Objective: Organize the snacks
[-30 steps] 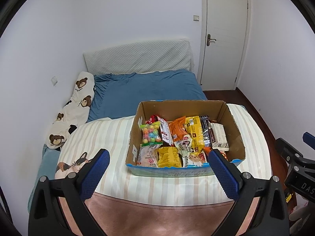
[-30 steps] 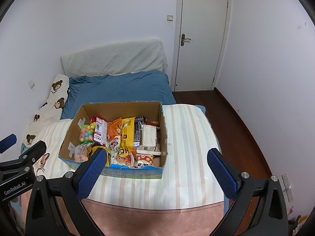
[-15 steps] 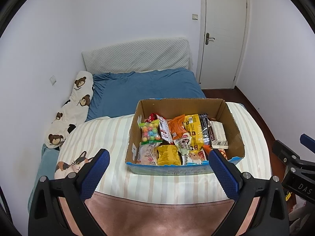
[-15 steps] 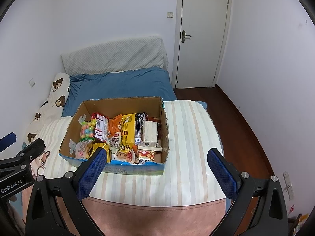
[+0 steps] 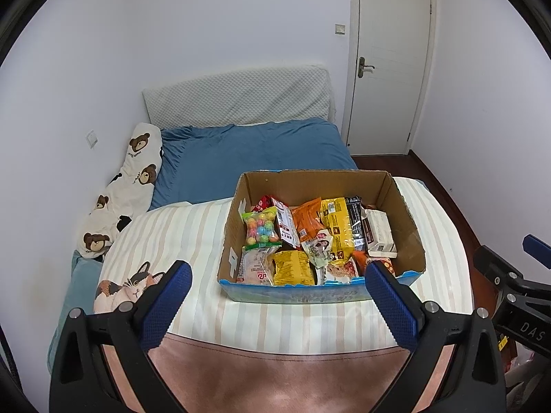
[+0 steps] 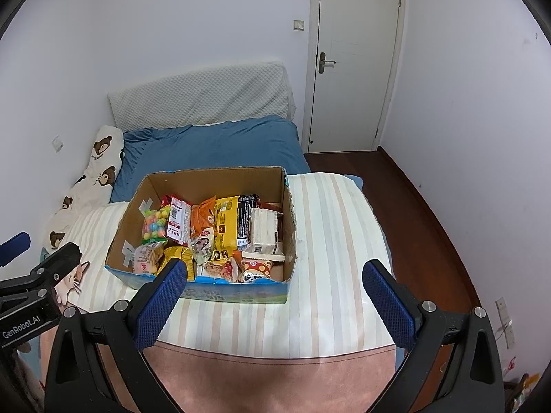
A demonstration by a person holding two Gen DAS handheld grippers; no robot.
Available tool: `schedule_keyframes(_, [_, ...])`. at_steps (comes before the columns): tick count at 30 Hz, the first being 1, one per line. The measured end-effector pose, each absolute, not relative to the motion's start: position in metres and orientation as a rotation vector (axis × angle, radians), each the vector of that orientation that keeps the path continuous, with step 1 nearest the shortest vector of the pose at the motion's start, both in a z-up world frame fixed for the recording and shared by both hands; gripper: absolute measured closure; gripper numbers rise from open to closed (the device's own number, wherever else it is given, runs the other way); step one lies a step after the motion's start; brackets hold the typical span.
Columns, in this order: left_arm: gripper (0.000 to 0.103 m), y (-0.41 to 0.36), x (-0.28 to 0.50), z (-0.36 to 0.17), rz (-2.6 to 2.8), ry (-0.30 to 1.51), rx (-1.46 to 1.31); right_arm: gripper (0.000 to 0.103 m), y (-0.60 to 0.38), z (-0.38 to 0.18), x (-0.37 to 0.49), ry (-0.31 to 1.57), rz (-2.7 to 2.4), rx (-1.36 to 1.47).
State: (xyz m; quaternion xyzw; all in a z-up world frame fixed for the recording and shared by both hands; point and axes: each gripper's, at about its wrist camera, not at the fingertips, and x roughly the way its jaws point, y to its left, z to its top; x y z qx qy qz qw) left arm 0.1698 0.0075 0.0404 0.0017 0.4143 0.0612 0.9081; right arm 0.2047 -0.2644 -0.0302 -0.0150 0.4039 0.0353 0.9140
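White walls and a closed door (image 5: 389, 69) are seen behind a bed (image 5: 255, 158) spread with a striped blanket (image 5: 186, 237). On the blanket, a cardboard box (image 5: 409, 220) is filled with snack packets (image 5: 330, 227), a bag of coloured candy balls (image 5: 260, 229) among them. The left gripper (image 5: 279, 296) and the right gripper (image 6: 275, 292) are held wide open and empty, short of the box's near wall.

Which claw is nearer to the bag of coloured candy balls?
Left. The left claw faces the candy bag almost directly; the right claw sits further right.
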Motion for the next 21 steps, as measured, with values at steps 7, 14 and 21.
schedule_keyframes(7, [0.000,0.0084,0.1671,0.0412,0.124,0.854,0.001,0.000,-0.2651,-0.0295,0.2045,0.836,0.078,-0.031])
schedule_keyframes(14, [0.000,0.0095,0.1648,0.0415,0.126,0.857,-0.004,0.000,-0.2657,-0.0272,0.2037,0.831,0.084,-0.033])
schedule_keyframes(21, [0.000,0.0089,0.1629,0.0403,0.121,0.854,-0.002,0.000,-0.2662,-0.0259,0.2039,0.831,0.087,-0.033])
